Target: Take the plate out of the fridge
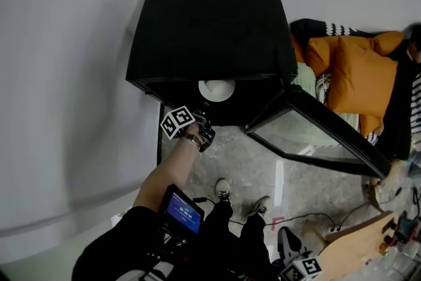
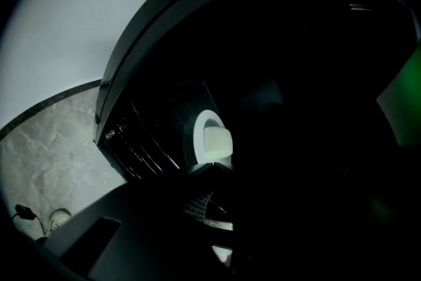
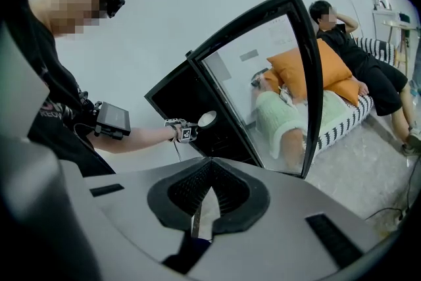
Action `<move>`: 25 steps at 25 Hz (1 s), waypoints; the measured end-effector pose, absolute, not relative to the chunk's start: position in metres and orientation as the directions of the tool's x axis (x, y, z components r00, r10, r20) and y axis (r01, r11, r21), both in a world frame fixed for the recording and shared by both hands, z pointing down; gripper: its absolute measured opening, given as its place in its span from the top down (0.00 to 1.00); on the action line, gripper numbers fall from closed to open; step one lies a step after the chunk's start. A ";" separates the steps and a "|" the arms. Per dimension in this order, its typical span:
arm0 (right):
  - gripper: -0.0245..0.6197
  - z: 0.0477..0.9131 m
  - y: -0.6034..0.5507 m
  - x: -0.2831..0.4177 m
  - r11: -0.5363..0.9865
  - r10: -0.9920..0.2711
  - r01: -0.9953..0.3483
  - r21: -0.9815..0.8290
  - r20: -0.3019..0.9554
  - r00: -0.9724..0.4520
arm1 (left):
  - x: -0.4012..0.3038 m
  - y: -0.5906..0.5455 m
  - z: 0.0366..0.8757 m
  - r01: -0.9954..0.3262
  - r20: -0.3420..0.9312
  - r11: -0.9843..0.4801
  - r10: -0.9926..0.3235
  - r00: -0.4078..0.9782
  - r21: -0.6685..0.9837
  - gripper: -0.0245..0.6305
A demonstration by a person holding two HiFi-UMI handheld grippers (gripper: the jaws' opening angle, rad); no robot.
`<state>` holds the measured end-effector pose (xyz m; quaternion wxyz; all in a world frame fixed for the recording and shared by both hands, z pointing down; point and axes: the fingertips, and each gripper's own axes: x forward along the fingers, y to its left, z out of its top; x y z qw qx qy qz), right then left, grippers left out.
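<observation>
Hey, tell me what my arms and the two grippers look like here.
Both grippers carry a white cube with black square markers. The left gripper looks black; the right gripper has a grey body with black ribbed fingers. Your left arm wears a black short sleeve, a wristband and a strapped-on device with a blue screen.

One fridge (image 1: 210, 23), one plate (image 1: 216, 89), two tools (image 1: 204, 119), two people (image 3: 342, 43).

Left arm (image 1: 164, 174) stretched fwd, left gripper (image 1: 206, 112) at fridge (image 1: 210, 23) mouth, jaws pinched on plate (image 1: 217, 90) rim. Right gripper (image 3: 210, 171) low, well back from fridge, jaws closed, empty.
</observation>
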<state>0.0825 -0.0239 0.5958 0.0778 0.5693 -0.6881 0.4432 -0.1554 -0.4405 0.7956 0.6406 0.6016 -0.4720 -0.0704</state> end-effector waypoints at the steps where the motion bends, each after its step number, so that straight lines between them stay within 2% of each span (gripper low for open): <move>1: 0.95 0.599 -0.024 0.084 -0.047 -0.711 -0.849 -0.527 0.614 -0.341 | -0.155 -0.444 0.800 -0.482 0.532 0.280 -0.656 0.536 0.830 0.95; 6: 0.95 0.608 -0.024 0.084 -0.056 -0.699 -0.839 -0.542 0.621 -0.354 | -0.149 -0.458 0.814 -0.476 0.576 0.346 -0.635 0.515 0.808 0.95; 16: 0.95 0.616 -0.021 0.094 -0.093 -0.702 -0.823 -0.560 0.623 -0.345 | -0.145 -0.468 0.828 -0.498 0.664 0.446 -0.572 0.481 0.744 0.76; 24: 0.95 0.622 -0.017 0.099 -0.129 -0.693 -0.814 -0.567 0.639 -0.335 | -0.139 -0.483 0.833 -0.516 0.687 0.459 -0.552 0.472 0.723 0.76; 25: 0.95 0.623 -0.016 0.099 -0.132 -0.691 -0.813 -0.567 0.641 -0.334 | -0.140 -0.483 0.835 -0.521 0.693 0.462 -0.548 0.469 0.718 0.80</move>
